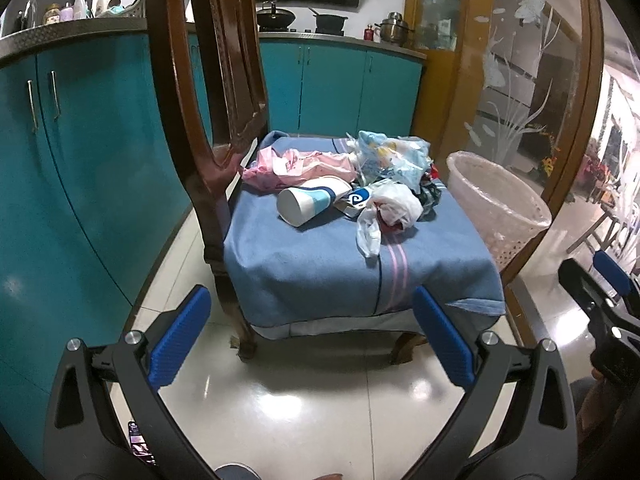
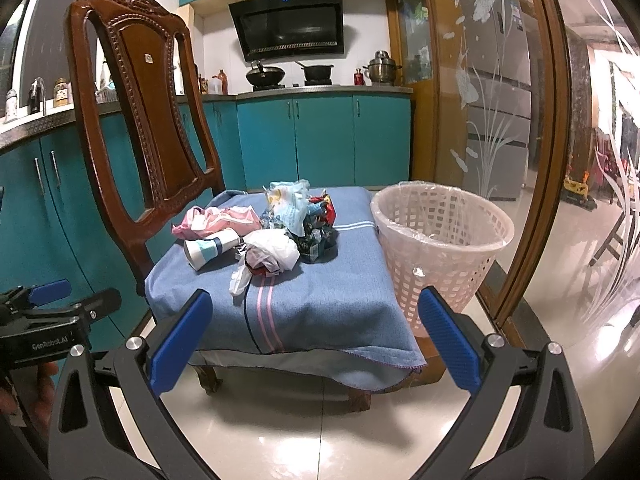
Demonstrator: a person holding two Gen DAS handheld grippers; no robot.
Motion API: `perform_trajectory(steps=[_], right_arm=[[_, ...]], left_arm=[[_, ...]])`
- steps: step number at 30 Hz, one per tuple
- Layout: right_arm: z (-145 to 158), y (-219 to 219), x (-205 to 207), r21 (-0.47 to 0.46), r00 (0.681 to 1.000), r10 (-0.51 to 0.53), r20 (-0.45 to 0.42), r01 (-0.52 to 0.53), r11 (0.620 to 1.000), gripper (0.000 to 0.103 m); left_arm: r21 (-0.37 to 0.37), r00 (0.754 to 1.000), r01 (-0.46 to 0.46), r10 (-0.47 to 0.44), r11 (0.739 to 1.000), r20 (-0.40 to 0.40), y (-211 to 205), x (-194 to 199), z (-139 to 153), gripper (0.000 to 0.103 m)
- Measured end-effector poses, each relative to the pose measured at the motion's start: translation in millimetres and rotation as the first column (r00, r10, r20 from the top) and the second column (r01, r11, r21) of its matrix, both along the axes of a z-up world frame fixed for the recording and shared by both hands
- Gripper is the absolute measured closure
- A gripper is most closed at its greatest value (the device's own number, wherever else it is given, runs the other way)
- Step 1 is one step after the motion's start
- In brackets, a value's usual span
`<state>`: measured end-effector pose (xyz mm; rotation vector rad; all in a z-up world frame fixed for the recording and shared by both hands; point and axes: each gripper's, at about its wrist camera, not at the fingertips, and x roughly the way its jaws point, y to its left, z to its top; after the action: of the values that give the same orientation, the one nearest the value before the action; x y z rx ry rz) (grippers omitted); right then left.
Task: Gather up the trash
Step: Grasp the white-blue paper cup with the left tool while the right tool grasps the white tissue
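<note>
Nothing is yet collected: the trash heap is left on the chair, the bin at its right looks unfilled, and both the left gripper and right gripper are held back with jaws spread, empty.

Both tongs were held level, side by side: left tongs and right tongs spread wide, gripping nothing.
</note>
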<state>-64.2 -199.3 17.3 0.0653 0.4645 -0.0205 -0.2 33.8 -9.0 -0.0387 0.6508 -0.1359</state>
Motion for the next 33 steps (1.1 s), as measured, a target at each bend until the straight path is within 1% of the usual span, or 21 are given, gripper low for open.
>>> perform_trajectory(steps=[3,4,6,7,9,10,11,12,14,16,17,18,20,21,22,23,25,27,30,31,33], right_arm=[[0,0,0,-0.009,1.000,0.017,-0.016,-0.017,1.000,0.003],[1,-1,-1,-0.002,1.000,0.023,-0.011,-0.023,1.000,0.003],[6,-2,-6,0.010,0.999,0.031,0.015,-0.031,0.999,0.003],[10,-3,-11,0.018,0.998,0.035,0.045,-0.036,0.999,0.003],[17,-3,-17,0.027,0.994,0.050,0.093,-0.053,0.998,0.003],[18,-3,-19,0.029,0.991,0.064,0.114,-0.068,0.997,0.003],[17,-4,-20,0.028,0.988,0.082,0.130,-0.086,0.996,0.003],[16,-2,-19,0.020,0.988,0.091,0.126,-0.094,0.995,0.003],[12,3,-8,-0.007,0.990,0.117,0.079,-0.117,0.993,0.003],[11,8,13,-0.011,0.985,0.172,0.017,-0.172,0.985,0.003],[11,11,21,-0.011,0.982,0.186,0.003,-0.186,0.982,0.003],[11,13,39,-0.012,0.979,0.202,-0.028,-0.203,0.979,0.003],[7,21,69,-0.009,0.971,0.230,-0.061,-0.231,0.973,0.003],[3,25,82,-0.013,0.969,0.234,-0.074,-0.236,0.972,0.003],[-1,28,100,-0.019,0.966,0.240,-0.097,-0.243,0.970,0.003],[-8,31,118,-0.017,0.961,0.250,-0.121,-0.254,0.967,0.005],[-20,38,149,-0.015,0.954,0.250,-0.167,-0.256,0.967,0.009],[-31,43,177,-0.006,0.950,0.240,-0.201,-0.246,0.969,0.010],[-49,53,211,-0.030,0.941,0.236,-0.244,-0.250,0.968,0.014],[-53,56,219,-0.032,0.935,0.241,-0.261,-0.257,0.966,0.022],[-68,61,236,-0.031,0.911,0.236,-0.338,-0.261,0.965,0.048]], left_arm=[[-0.013,0.999,-0.030,0.030,0.999,0.020,8,-7,2,0.003],[-0.014,0.999,-0.038,0.038,0.999,0.025,11,-10,2,0.003],[0.001,0.998,-0.031,0.031,1.000,0.062,10,-15,7,0.003],[0.008,0.994,-0.016,0.015,1.000,0.107,9,-20,9,0.003],[0.011,0.987,0.022,-0.023,1.000,0.159,7,-27,12,0.003],[0.028,0.980,0.043,-0.048,0.999,0.192,4,-31,12,0.003],[0.046,0.975,0.067,-0.075,0.997,0.210,1,-32,12,0.003],[0.060,0.972,0.102,-0.112,0.993,0.207,-2,-32,9,0.003],[0.066,0.981,0.116,-0.124,0.991,0.148,-3,-23,1,0.003],[0.057,0.992,0.090,-0.095,0.994,0.087,0,-9,-5,0.003],[0.057,0.995,0.083,-0.086,0.995,0.050,2,0,-7,0.003],[0.063,0.996,0.078,-0.080,0.995,0.029,3,4,-10,0.003],[0.115,0.998,0.066,-0.066,0.991,-0.004,0,21,-14,0.003],[0.142,0.996,0.082,-0.079,0.986,-0.031,-6,33,-15,0.003],[0.144,0.993,0.110,-0.103,0.983,-0.060,-10,44,-15,0.003],[0.130,0.990,0.128,-0.119,0.983,-0.078,-12,53,-14,0.003],[0.106,0.991,0.113,-0.104,0.988,-0.082,-11,72,-9,0.003],[0.094,0.993,0.105,-0.099,0.990,-0.066,-10,93,-4,0.003],[0.127,0.991,0.115,-0.104,0.985,-0.089,-14,123,-10,0.003],[0.130,0.989,0.122,-0.110,0.984,-0.094,-15,131,-13,0.003],[0.141,0.987,0.133,-0.120,0.981,-0.103,-16,144,-20,0.003]])
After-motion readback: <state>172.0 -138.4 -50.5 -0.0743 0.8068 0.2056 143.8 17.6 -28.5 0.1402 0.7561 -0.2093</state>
